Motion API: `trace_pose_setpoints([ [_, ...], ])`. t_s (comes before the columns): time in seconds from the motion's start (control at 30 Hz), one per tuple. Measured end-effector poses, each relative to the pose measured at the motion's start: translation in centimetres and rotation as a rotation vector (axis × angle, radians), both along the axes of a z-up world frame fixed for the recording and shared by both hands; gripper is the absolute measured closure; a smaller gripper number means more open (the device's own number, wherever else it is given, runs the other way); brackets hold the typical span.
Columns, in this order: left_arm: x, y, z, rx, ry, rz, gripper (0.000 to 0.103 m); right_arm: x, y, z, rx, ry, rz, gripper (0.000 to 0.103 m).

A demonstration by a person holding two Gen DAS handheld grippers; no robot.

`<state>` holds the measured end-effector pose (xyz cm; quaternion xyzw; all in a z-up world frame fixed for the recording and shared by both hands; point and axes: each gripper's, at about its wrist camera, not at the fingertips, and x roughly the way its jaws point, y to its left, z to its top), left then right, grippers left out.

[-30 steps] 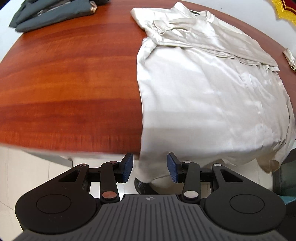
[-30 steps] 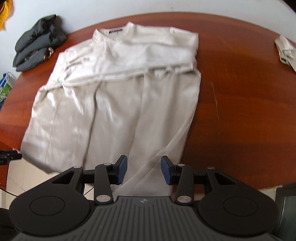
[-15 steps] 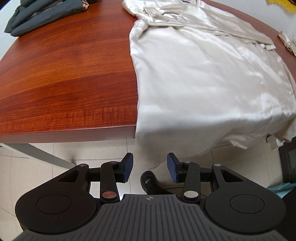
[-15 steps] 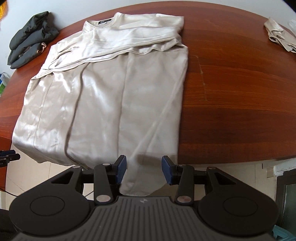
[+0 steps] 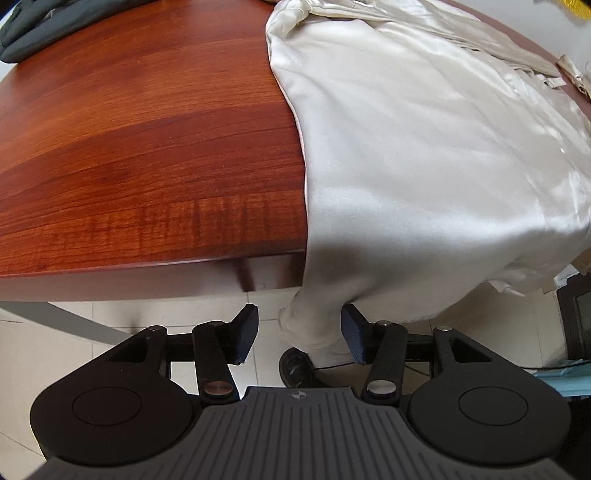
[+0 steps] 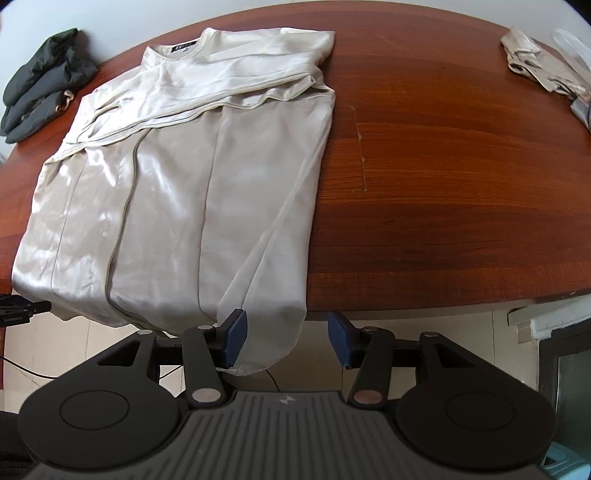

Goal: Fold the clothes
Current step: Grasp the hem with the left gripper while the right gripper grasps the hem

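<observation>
A cream satin garment (image 6: pixel 192 155) lies flat on the wooden table (image 6: pixel 424 206), collar at the far side, sleeves folded across the chest, hem hanging over the near edge. In the left wrist view the garment (image 5: pixel 424 140) fills the right half. My left gripper (image 5: pixel 299 336) is open below the table edge, with the hanging left hem corner (image 5: pixel 314 325) between its fingers, not clamped. My right gripper (image 6: pixel 284 338) is open, with the hanging right hem corner (image 6: pixel 269 339) between its fingers, against the left one.
A dark green folded garment (image 6: pixel 40 99) lies at the table's far left, also in the left wrist view (image 5: pixel 37 29). A small beige cloth (image 6: pixel 543 66) lies at the far right. Tiled floor (image 5: pixel 55 350) and a dark shoe (image 5: pixel 295 365) show below the edge.
Both grippers have dropped lower and come in toward the table's near edge, so the hanging hem corners now sit between their open fingers. The garment has not moved.
</observation>
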<state>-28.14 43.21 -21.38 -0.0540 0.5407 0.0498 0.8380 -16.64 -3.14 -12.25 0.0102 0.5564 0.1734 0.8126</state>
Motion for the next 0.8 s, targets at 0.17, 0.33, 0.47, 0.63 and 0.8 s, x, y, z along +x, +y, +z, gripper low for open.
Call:
trace_pose_setpoints([
  [0.17, -0.3, -0.8, 0.4, -0.010, -0.021, -0.050, 0.057, 0.0, 0.5, -0.2, 0.021, -0.002, -0.006, 0.047],
  [0.33, -0.7, -1.2, 1.3, -0.013, -0.045, -0.068, 0.089, 0.5, 2.1, -0.8, 0.015, -0.013, 0.020, 0.047],
  [0.47, -0.9, -1.6, 2.1, 0.004, -0.052, -0.071, 0.096, 1.2, 3.3, -1.6, -0.015, -0.007, 0.017, 0.047],
  [0.63, -1.7, -2.4, 4.2, 0.009, -0.085, -0.069, 0.098, 1.5, 4.5, -2.1, -0.056, -0.026, 0.028, 0.047],
  [0.8, -2.3, -2.8, 6.5, 0.016, -0.118, -0.062, 0.098, 1.5, 4.9, -2.1, -0.092, -0.068, 0.043, 0.099],
])
